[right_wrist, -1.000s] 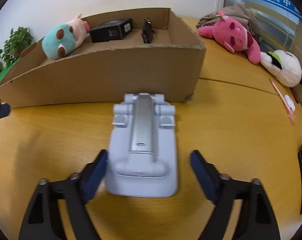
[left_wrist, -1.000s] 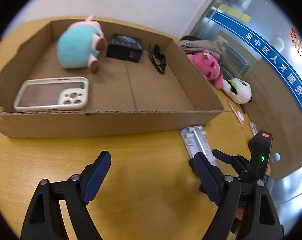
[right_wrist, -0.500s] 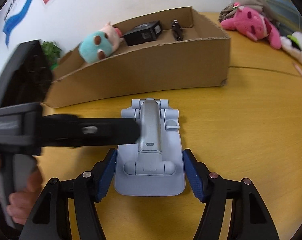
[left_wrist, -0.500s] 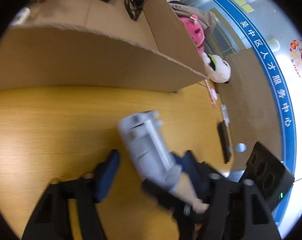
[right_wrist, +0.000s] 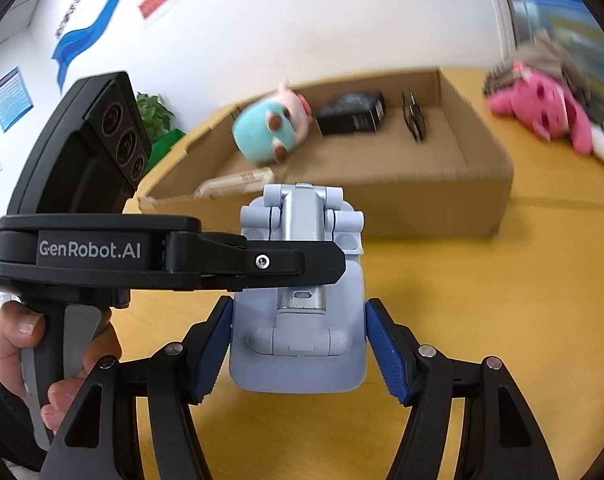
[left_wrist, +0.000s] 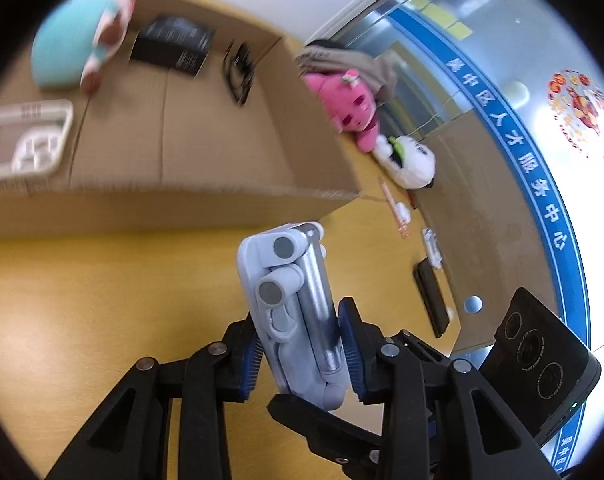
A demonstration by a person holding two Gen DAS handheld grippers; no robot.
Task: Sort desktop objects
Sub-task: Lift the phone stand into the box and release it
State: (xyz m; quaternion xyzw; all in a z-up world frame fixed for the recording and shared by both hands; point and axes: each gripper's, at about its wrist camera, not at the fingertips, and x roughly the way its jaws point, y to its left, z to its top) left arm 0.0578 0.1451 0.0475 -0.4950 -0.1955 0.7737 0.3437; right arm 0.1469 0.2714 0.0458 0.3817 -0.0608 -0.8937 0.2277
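Note:
A pale grey folding phone stand point(left_wrist: 294, 304) is lifted off the yellow table, clamped between both grippers. My left gripper point(left_wrist: 300, 344) is shut on it across its thickness. My right gripper point(right_wrist: 298, 346) is shut on its two side edges near the base point(right_wrist: 298, 344). The left gripper's black body crosses the stand in the right wrist view point(right_wrist: 174, 258). The cardboard box point(left_wrist: 174, 196) lies beyond; it holds a teal plush point(left_wrist: 74, 52), a black box point(left_wrist: 172, 46), black glasses point(left_wrist: 238, 72) and a white phone case point(left_wrist: 26, 144).
A pink plush point(left_wrist: 348, 108) and a white panda plush point(left_wrist: 410, 160) lie right of the box. A pink pen point(left_wrist: 394, 208), a white clip point(left_wrist: 432, 246) and a black phone point(left_wrist: 432, 298) lie on the table at right. A potted plant point(right_wrist: 156, 116) stands far left.
My left gripper swung over from the left and shut on the stand. My right gripper shut on its sides. The stand has risen off the table and tilted up.

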